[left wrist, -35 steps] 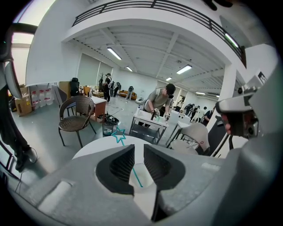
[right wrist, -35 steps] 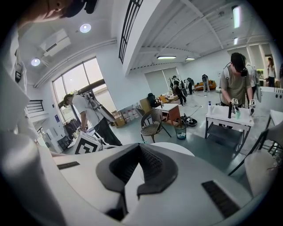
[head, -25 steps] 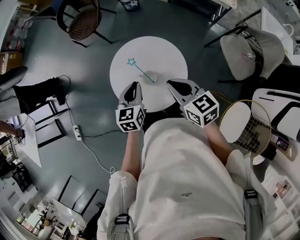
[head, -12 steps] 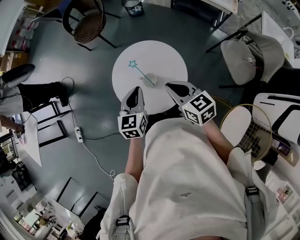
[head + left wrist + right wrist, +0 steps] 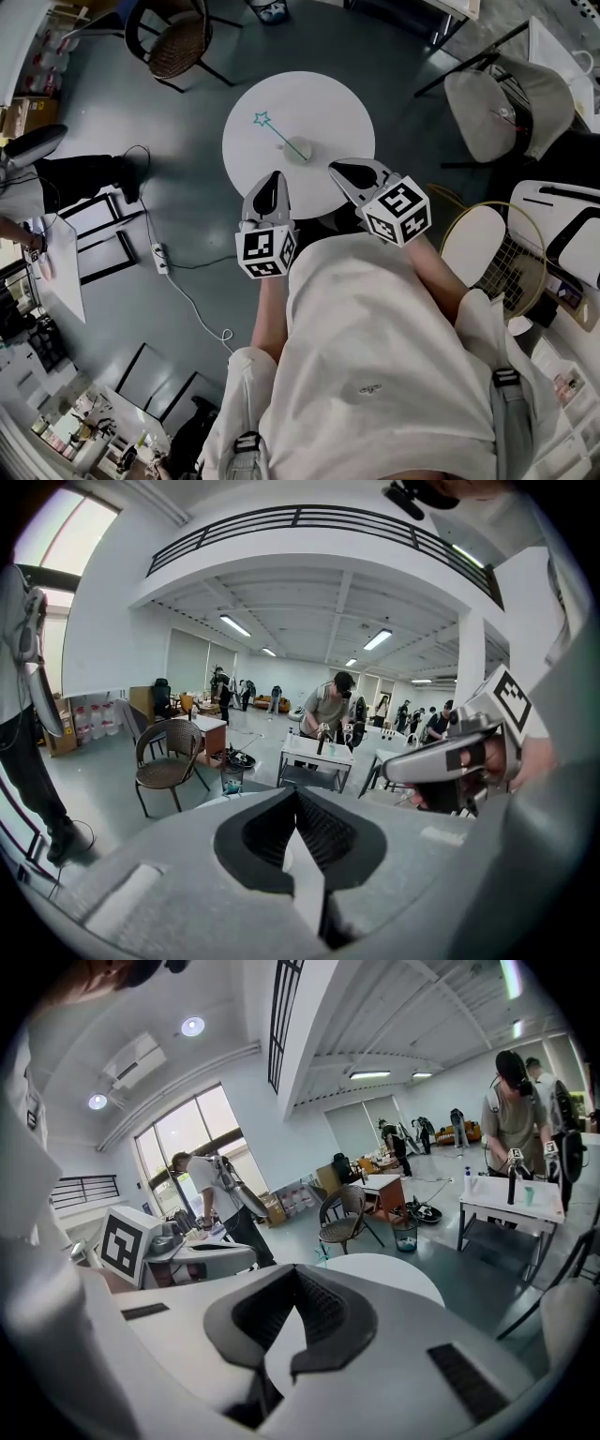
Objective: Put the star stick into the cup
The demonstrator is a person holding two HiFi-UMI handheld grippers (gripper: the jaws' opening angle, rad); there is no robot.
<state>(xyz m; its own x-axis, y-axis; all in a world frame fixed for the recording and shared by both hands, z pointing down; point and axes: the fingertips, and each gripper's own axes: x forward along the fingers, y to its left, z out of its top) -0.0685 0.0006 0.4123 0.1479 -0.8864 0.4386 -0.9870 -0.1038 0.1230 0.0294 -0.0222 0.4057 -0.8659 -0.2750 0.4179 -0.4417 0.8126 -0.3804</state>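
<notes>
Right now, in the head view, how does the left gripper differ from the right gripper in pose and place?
Pose: the left gripper points almost straight up the picture, while the right gripper is turned and points leftward, toward the cup.
Place: the left gripper is over the near left rim of the table, the right gripper over its near right rim.
Shared: both are shut and empty, and neither touches the star stick.

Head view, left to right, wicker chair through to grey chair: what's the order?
wicker chair → star stick → cup → right gripper → grey chair. Left gripper left out: it overlaps the stick's span.
</notes>
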